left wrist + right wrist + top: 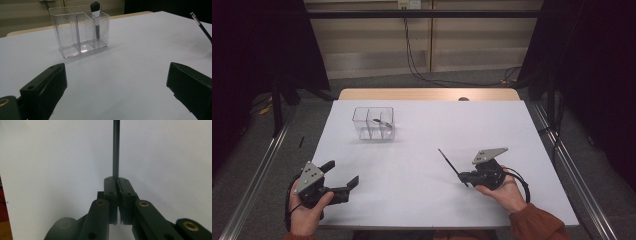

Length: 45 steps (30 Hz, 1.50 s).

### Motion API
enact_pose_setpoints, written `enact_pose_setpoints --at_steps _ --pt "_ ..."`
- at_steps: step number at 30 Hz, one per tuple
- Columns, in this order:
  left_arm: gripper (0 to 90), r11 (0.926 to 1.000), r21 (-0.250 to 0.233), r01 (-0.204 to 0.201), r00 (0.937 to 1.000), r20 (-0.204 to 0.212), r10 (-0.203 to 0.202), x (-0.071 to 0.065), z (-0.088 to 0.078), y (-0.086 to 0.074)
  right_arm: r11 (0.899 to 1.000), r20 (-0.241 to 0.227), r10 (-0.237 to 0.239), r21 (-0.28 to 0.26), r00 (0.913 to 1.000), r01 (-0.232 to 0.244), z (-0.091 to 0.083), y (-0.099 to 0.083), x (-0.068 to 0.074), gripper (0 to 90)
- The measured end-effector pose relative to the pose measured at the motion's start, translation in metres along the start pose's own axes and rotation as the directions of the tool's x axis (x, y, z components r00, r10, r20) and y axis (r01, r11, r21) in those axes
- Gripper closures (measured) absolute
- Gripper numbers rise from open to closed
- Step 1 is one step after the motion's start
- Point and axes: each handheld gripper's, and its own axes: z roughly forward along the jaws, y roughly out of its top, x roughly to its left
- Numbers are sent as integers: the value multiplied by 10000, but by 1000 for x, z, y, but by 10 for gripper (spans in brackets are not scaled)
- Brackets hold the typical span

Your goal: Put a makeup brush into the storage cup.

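A thin brush (451, 165) is clamped between the right gripper's (468, 177) closed jaws, angled toward eleven o'clock, presumably for the organizer (373, 123). The left gripper (343, 176), at seven o'clock, is held wide open, empty.

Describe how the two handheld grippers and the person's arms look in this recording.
Both the left gripper and right gripper are matte black, each topped by a grey three-cornered plate with small dark holes. Brass-coloured rivets mark the jaw linkages in the right gripper view. A black cable loops from each gripper body. The right forearm wears a rust-orange sleeve.
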Motion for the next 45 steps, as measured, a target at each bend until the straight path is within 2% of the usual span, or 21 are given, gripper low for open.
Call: enact_pose_setpoints --at_steps 5,8,12,19,23,27,30,33,35,36,45 --pt "29 10000 -18 -29 10000 38 29 0 0 0 9969 255 105 -783 9996 -85 -6 1 -1 865" --pt "29 10000 33 -84 10000 29 84 0 0 0 9916 373 239 -1277 9990 -190 -8 0 -2 865" --pt "30 10000 -77 -6 10000 83 7 0 0 0 9785 488 267 -2056 9985 -161 -11 -1 -2 865" --pt "30 9996 -214 190 9997 173 -187 -1 0 0 9592 313 273 -2822 9991 -174 -16 -1 0 865" --pt "30 9990 -444 107 9996 247 -96 -4 -1 4 9519 386 239 -3063 9990 -109 -16 0 2 865" --pt "30 9954 -926 236 9992 331 -206 -5 -4 10 9453 277 217 -3261 9994 -115 -15 2 3 865" --pt "29 9968 -774 200 9990 418 -168 -8 -1 8 9416 232 170 -3366 9996 -82 -14 4 5 865" --pt "27 9964 -834 175 9990 421 -141 -13 1 10 9389 202 122 -3440 9997 -45 -14 5 6 865" --pt "24 9955 -920 248 9974 693 -184 -16 2 11 9371 115 140 -3489 9998 -91 -14 5 7 865" --pt "25 9952 -936 279 9961 855 -199 -17 1 12 9372 109 108 -3488 9999 -63 -14 6 8 865" --pt "25 9948 -985 275 9940 1085 -168 -29 6 16 9363 -244 -10 -3511 9997 -76 -10 10 14 865"
